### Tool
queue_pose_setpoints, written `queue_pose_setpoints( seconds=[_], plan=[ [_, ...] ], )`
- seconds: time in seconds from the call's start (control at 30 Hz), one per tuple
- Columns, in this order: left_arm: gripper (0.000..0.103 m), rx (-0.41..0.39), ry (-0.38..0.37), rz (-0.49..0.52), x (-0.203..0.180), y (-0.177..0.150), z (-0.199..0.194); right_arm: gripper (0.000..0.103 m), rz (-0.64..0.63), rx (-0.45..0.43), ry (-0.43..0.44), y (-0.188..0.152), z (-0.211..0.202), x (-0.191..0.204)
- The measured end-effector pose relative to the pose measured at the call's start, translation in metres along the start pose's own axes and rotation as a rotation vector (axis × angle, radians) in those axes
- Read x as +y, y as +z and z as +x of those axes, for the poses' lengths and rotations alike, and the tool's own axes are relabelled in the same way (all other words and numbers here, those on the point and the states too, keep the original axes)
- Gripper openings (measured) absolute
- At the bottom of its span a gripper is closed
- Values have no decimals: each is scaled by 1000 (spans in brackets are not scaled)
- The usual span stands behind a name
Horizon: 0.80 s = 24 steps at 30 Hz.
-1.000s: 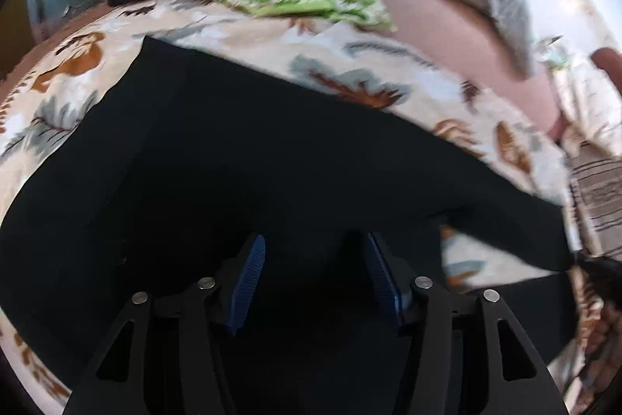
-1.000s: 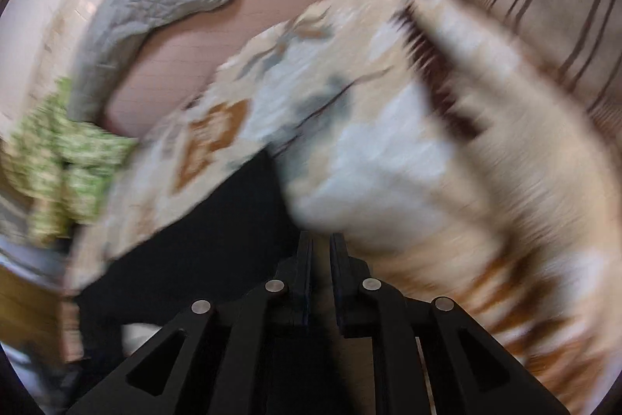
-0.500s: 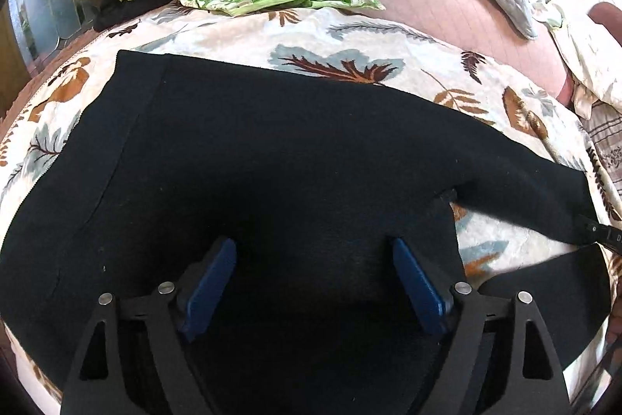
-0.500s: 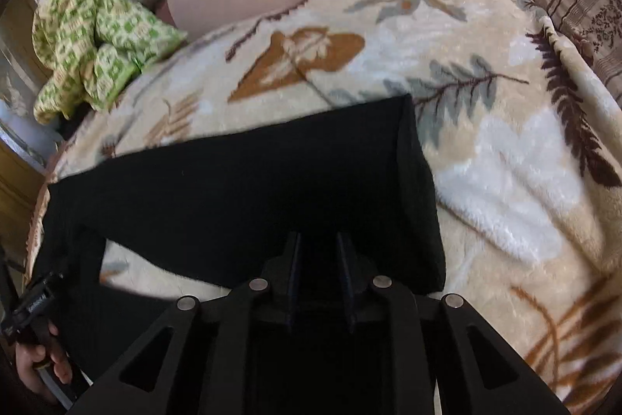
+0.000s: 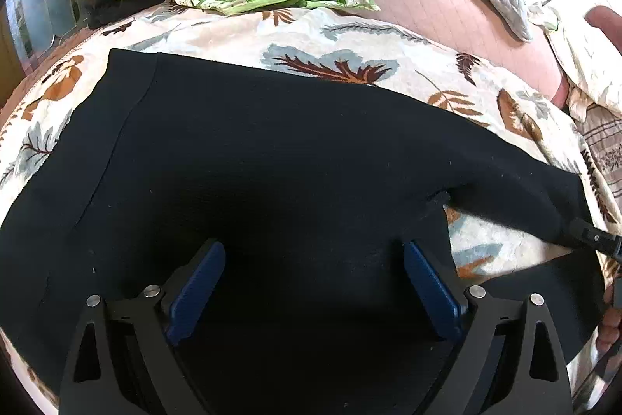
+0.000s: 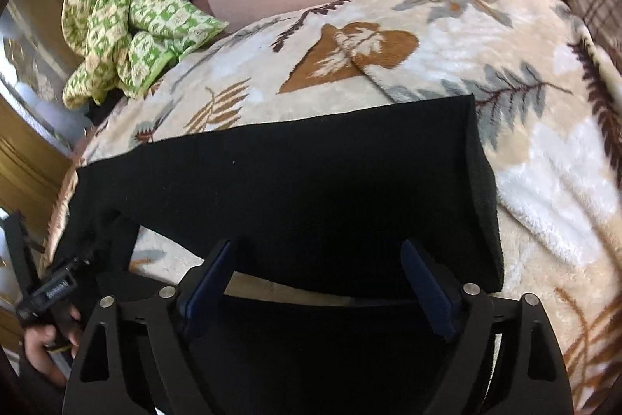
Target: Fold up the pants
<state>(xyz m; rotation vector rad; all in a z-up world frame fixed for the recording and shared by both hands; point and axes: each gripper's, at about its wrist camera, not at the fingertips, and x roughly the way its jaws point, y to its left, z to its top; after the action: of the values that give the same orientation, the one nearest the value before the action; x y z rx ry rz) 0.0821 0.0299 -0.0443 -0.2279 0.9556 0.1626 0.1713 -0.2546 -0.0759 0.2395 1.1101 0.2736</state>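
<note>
Left wrist view: the black pants [image 5: 272, 162] run past the lower frame edge. They lie flat on a leaf-print blanket [image 5: 350, 41], ahead of and beneath the left gripper [image 5: 313, 279], whose fingers are spread wide and hold nothing.

Right wrist view: the trouser leg's lower part is hidden behind the right gripper [image 6: 317, 282]. A green quilt [image 6: 128, 34] lies far ahead-left. The fingers are spread wide, empty, over the leg's hem end.
</note>
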Motion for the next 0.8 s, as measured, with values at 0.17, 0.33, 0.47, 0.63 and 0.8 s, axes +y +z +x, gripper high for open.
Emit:
queue_pose_setpoints(
  seconds=[0.17,0.33,0.47,0.63,0.8],
  plan=[
    [96,-8,-20,-21,3,0,1,100,7,-47,26,-4,0,1],
    [96,-24,-7,-18,0,-3,1,102,-20,-47,15,-5,1,6],
    [97,-33,-22,-27,1,-5,2,103,-45,-25,1,-6,3,8],
    [97,-8,-36,-32,3,-2,3,103,-103,4,-25,-8,7,13],
    [97,1,-21,1,-2,0,4,100,-138,-24,-55,-9,3,18]
  ],
)
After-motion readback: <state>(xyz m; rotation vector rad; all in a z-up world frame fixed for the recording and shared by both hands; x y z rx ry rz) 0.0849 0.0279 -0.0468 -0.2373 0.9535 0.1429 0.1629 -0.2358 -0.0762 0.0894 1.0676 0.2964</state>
